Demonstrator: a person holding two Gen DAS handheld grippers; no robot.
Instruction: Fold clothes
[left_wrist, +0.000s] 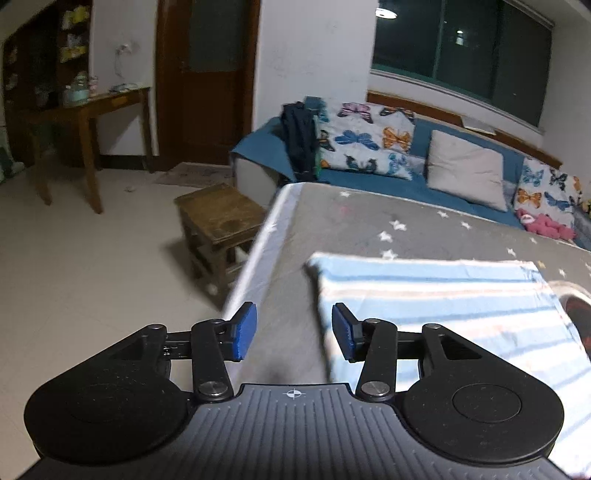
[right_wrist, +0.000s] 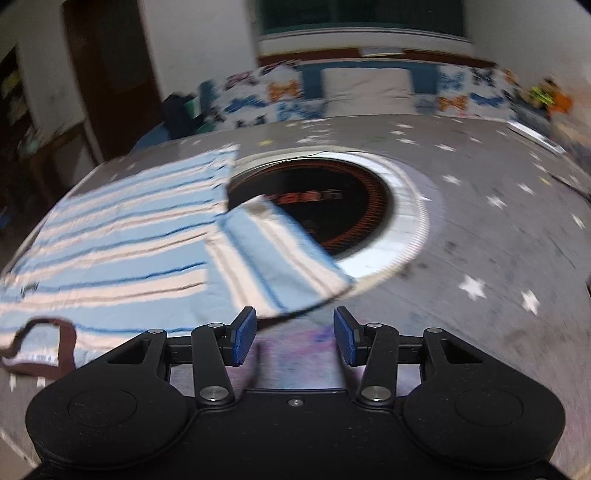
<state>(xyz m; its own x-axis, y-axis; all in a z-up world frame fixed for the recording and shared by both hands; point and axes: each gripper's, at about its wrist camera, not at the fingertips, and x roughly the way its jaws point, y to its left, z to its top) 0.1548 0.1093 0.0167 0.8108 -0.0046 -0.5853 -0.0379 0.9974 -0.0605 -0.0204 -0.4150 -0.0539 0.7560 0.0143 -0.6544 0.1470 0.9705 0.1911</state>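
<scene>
A light blue and white striped shirt (left_wrist: 443, 295) lies flat on a grey star-patterned table cover (left_wrist: 369, 221). My left gripper (left_wrist: 293, 332) is open and empty, hovering by the shirt's left edge near the table's left side. In the right wrist view the shirt (right_wrist: 122, 236) has a brown-trimmed collar (right_wrist: 66, 332) at the near left, and one sleeve (right_wrist: 273, 251) spreads out over a round black cooktop. My right gripper (right_wrist: 294, 338) is open and empty, just in front of the sleeve's end.
A round cooktop with a silver rim (right_wrist: 410, 218) is set in the table. A wooden stool (left_wrist: 218, 221) stands on the floor left of the table. A blue sofa with butterfly cushions (left_wrist: 369, 144) is behind. A wooden side table (left_wrist: 92, 110) stands far left.
</scene>
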